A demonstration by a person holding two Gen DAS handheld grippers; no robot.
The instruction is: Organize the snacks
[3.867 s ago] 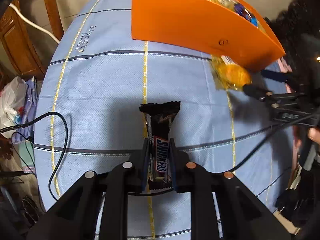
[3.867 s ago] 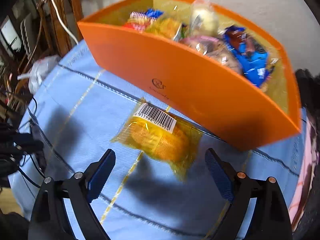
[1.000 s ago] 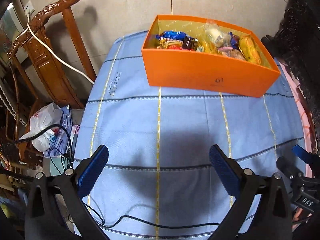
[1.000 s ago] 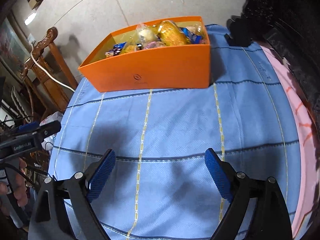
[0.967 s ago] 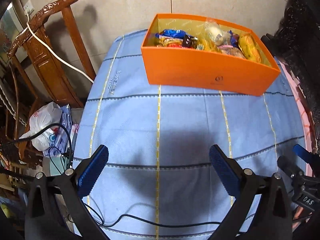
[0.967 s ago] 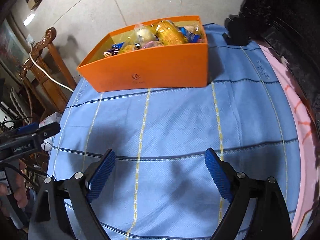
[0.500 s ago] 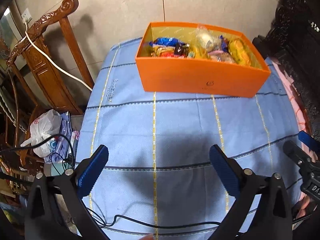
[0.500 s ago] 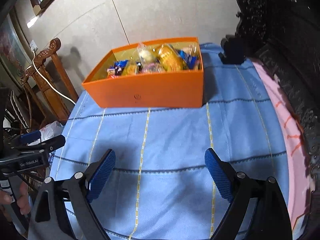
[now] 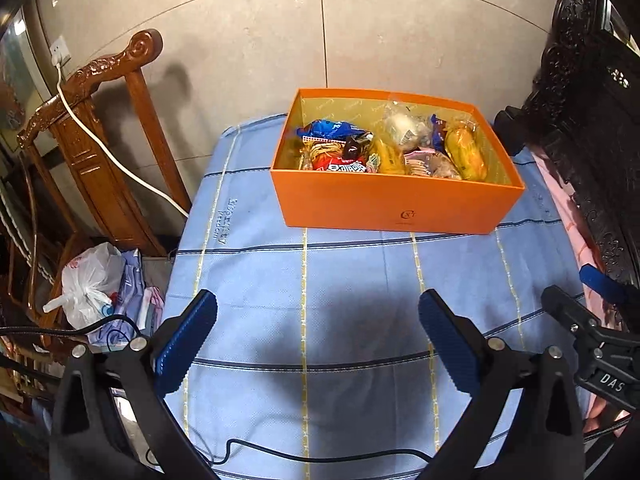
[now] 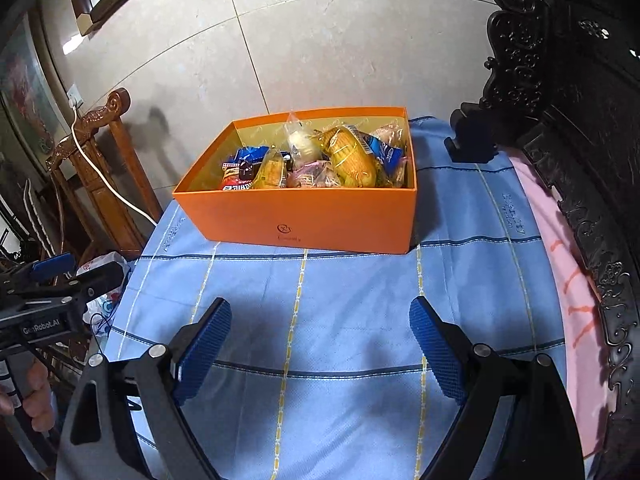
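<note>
Both tools raised, one orange box

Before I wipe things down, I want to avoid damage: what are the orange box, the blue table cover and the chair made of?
The orange box looks like matte cardboard: thin straight walls, printed logo. The blue table cover seems woven fabric, with a fine mesh texture and stitched stripes. The chair appears to be carved, glossy varnished wood.

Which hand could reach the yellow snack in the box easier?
Probably right. The yellow snack lies at the right end of the box, nearer the right gripper. The left gripper is also open and empty, but faces the other end.
</note>
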